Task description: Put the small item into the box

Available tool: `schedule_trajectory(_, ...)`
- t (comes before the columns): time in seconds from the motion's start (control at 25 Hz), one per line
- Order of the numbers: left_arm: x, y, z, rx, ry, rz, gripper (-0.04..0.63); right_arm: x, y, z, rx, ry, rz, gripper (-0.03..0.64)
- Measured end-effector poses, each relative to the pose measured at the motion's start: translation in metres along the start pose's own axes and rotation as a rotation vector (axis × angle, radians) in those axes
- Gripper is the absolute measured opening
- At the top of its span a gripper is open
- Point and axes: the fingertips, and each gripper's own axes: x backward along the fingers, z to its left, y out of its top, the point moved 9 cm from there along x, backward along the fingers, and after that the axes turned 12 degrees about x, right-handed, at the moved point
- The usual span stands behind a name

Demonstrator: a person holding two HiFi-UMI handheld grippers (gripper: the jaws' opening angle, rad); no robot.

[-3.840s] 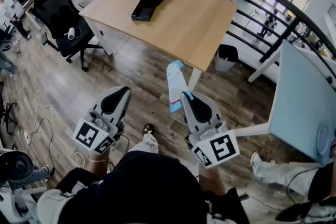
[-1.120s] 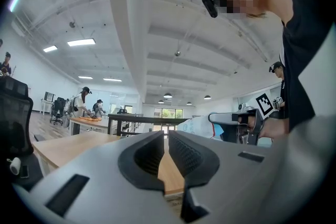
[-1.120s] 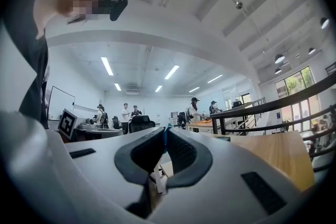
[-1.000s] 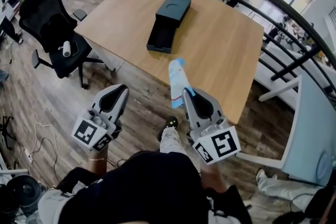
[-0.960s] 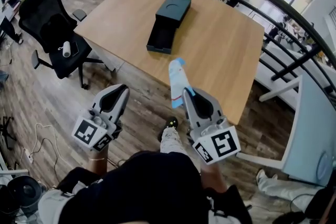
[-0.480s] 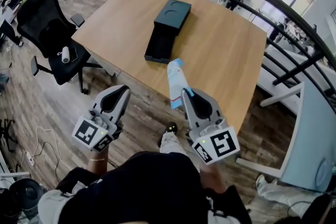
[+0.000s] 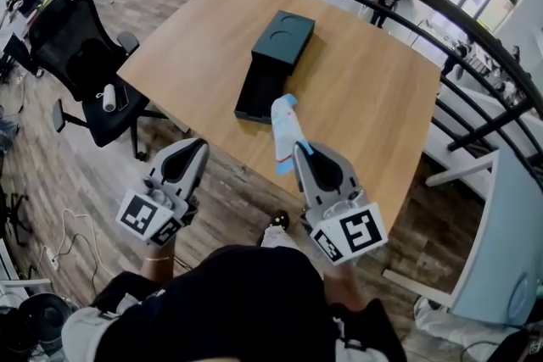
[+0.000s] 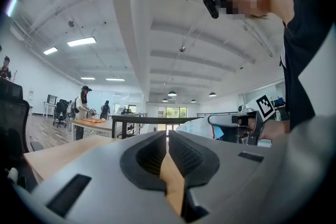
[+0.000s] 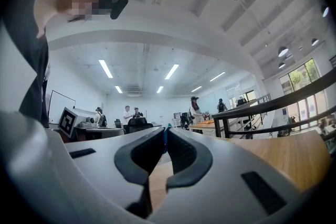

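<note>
The scene has shifted, not the grippers. Over the last few seconds the light wooden counter [image 7: 365, 97] has drawn steadily nearer in the head view. The dark, flat rectangular box [image 7: 273, 64], which lay far up the picture a few seconds ago, now sits just past the tip of the carried item. I take it the person has been walking up to the counter, and both grippers have kept the same raised pose throughout.

The small item is a slim white packet with a blue end and a red stripe [image 7: 284, 136]. It stands upright in the right gripper [image 7: 301, 153], as it did before. In the right gripper view the dark ribbed fingers [image 9: 181, 157] are pinched on its thin edge, with a sliver of blue showing in the seam.

The left gripper [image 7: 197, 150] carries nothing. Its fingers [image 8: 181, 152] are pressed together with only a narrow slit between them.

The box lies left of the counter's middle. Its open tray end [image 7: 257, 93] faces the near side and its covered part lies farther off. Both grippers appear to hang over the wooden floor, just short of the counter's near edge.

The approach looks almost complete. What seems left is to reach the right gripper forward, lower the packet into the open tray, and let go.
</note>
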Motion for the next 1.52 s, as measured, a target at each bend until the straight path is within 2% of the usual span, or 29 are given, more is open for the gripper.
schedule_trajectory(0.32, -0.046, 0.003, 0.030, 0.035, -0.004, -0.007, 0.023, -0.035, -0.017, -0.038, -0.018, -0.007, 0.009, 0.026)
schedule_trajectory(0.48, -0.064, 0.004, 0.044, 0.029, -0.012, 0.004, 0.023, -0.049, -0.027, -0.052, -0.025, -0.017, 0.021, 0.026)
schedule_trajectory(0.76, -0.090, 0.002, 0.072, 0.052, -0.031, 0.019, 0.023, -0.072, -0.035, -0.063, -0.027, -0.033, 0.047, 0.026)
schedule_trajectory(0.88, -0.106, 0.005, 0.089, 0.068, -0.068, 0.026, 0.023, -0.084, -0.033, -0.067, -0.014, -0.060, 0.056, 0.026)
schedule_trajectory(1.04, -0.132, 0.015, 0.112, 0.079, -0.148, 0.048, 0.023, -0.102, -0.027, -0.077, 0.000, -0.140, 0.064, 0.026)
schedule_trajectory(1.2, -0.156, 0.038, 0.137, 0.105, -0.227, 0.016, 0.023, -0.126, -0.021, -0.076, 0.003, -0.190, 0.066, 0.026)
schedule_trajectory(1.32, -0.167, 0.040, 0.157, 0.074, -0.236, 0.046, 0.023, -0.142, -0.021, -0.076, 0.005, -0.214, 0.075, 0.026)
schedule_trajectory(1.52, -0.184, 0.036, 0.184, 0.074, -0.262, 0.088, 0.023, -0.166, -0.026, -0.081, -0.011, -0.271, 0.073, 0.026)
